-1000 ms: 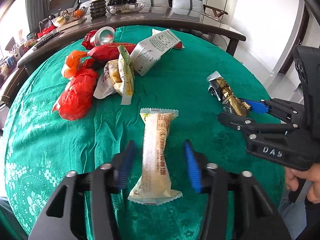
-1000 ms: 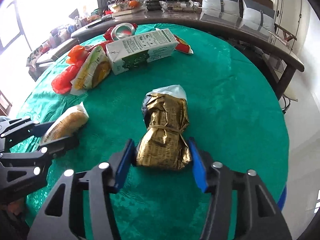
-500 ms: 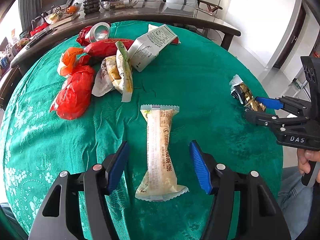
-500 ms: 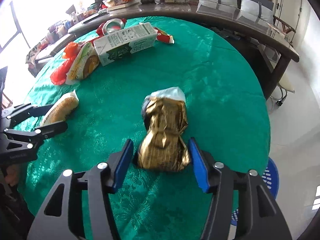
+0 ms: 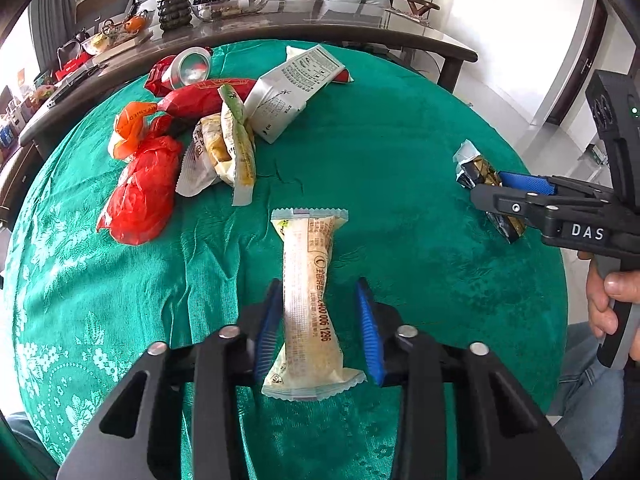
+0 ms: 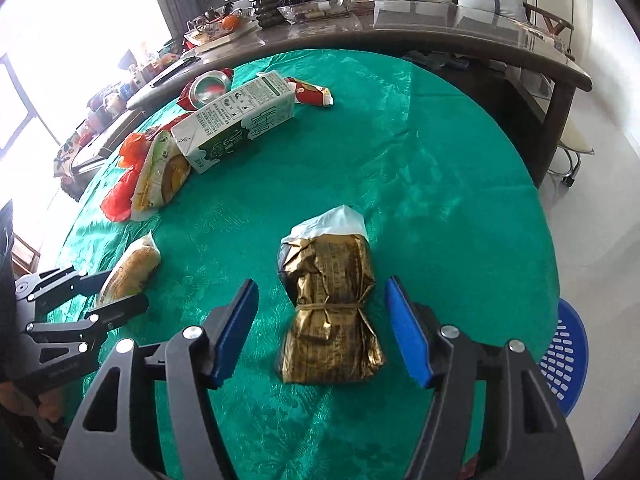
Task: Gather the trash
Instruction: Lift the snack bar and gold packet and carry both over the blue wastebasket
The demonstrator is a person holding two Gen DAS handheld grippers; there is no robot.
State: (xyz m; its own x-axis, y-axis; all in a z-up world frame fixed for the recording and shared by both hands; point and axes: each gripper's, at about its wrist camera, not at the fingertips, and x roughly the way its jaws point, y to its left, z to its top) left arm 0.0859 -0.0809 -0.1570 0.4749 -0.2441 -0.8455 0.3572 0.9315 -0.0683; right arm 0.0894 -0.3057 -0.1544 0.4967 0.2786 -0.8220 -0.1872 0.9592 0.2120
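Left gripper (image 5: 318, 322) closing around the cream snack packet (image 5: 308, 304); right gripper (image 6: 322, 330) released, straddling the gold foil bundle (image 6: 330, 312).

On the left the blue pads are narrowing: the left one looks to be touching the wrapper, while the right one shows a sliver of gap, so the grasp seems not yet firm. On the right the pads stand clear on both sides of the tied bundle, nothing held. Both items lie flat on the green-clothed desk (image 5: 400, 140), well apart from the pile of red bags (image 5: 140, 188), wrappers and milk carton (image 6: 236, 120). The step in hand is the pickup; next, I judge, each gripper must finish clamping, then lift toward the blue basket (image 6: 564, 364) beside the desk.
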